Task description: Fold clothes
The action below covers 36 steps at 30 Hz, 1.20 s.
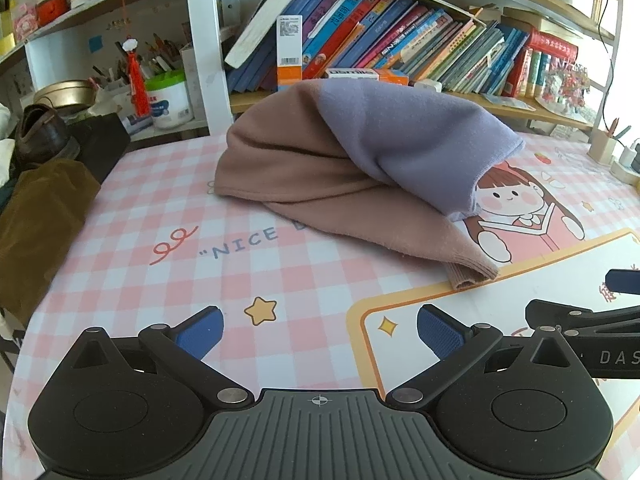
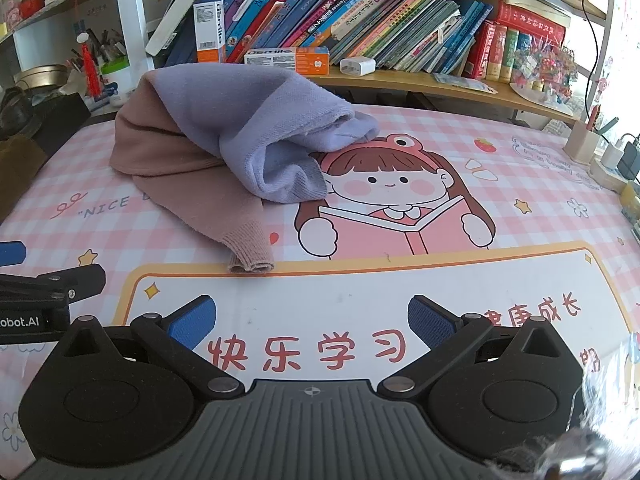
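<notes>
Sweater (image 1: 320, 168) heaped beyond both spread, empty tools.

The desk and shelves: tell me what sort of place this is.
Probably a child's study corner at home: leaning books on a shelf, a cartoon desk mat with a reading girl, and a pen holder. A heaped sweater awaits folding.

The bench (image 2: 460, 128) wears a pink-checked cartoon mat (image 2: 400, 280). A crumpled brown-and-lavender sweater (image 2: 192, 132) lies on it at ten o'clock from the printed girl, one ribbed cuff (image 2: 250, 250) reaching the white panel's orange border.
</notes>
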Available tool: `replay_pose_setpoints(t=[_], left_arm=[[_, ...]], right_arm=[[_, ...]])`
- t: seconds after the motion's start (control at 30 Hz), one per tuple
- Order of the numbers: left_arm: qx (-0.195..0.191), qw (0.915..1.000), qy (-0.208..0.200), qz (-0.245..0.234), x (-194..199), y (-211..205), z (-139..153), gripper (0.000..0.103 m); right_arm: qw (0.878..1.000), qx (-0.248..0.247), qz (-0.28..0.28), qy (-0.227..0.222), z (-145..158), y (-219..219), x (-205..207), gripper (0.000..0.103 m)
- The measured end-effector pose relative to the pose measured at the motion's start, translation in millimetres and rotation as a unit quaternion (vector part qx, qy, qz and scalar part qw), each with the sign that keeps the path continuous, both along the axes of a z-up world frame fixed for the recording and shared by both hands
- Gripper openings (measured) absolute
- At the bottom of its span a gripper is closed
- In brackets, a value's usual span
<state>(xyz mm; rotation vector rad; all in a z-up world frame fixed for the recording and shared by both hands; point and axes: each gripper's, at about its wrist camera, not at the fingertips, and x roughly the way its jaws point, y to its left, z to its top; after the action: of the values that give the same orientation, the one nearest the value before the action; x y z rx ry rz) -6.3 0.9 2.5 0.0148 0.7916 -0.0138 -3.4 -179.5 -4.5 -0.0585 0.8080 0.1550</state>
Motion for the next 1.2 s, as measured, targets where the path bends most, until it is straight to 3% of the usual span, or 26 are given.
replay_pose_setpoints(t=[0.8, 1.2], left_arm=[[-0.007, 0.9998, -0.01, -0.018, 1.2, -10.5, 1.7, 0.103], [-0.02, 0.9992, -0.03, 0.016, -4.1, -29.5, 12.4, 0.103]], right_arm=[[1.0, 0.007, -0.002, -0.004, 3.7, -6.6, -2.1, 0.103], [0.999, 0.023, 0.036, -0.012, 7.4, -26.3, 9.3, 0.103]])
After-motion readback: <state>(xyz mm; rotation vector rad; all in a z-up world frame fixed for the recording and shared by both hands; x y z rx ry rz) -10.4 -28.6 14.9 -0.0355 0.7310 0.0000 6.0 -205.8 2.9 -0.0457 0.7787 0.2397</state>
